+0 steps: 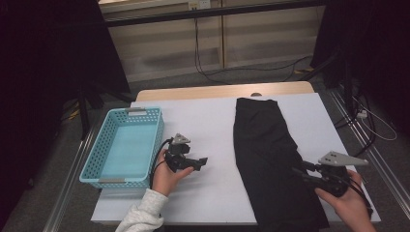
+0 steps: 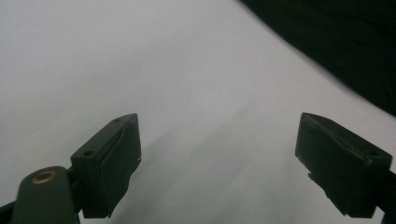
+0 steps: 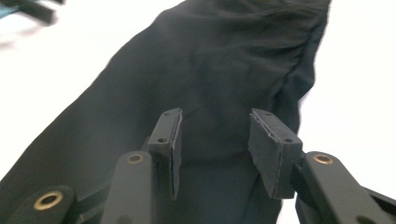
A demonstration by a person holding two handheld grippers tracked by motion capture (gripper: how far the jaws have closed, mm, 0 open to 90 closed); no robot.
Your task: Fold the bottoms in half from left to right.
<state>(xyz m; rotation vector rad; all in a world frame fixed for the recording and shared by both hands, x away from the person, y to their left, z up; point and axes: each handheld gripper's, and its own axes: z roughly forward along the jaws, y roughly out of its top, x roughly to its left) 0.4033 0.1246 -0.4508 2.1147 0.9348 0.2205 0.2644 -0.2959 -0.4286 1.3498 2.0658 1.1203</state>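
On the white desk (image 1: pixel 208 125), a black cloth (image 1: pixel 266 154) is lying beside a blue basket (image 1: pixel 123 145); left claw (image 1: pixel 196 163) is gaping empty, right claw (image 3: pixel 215 149) is standing open over the cloth.

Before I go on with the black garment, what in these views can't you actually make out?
- Black garment: its near end runs off the bottom edge of the high view; the right gripper covers part of it.
- Garment type: dark folds, no detail in the right gripper view.
- Blue basket: its near inner wall is hidden by its own rim.
- Left gripper: shows white table; garment's edge is cut off top right.
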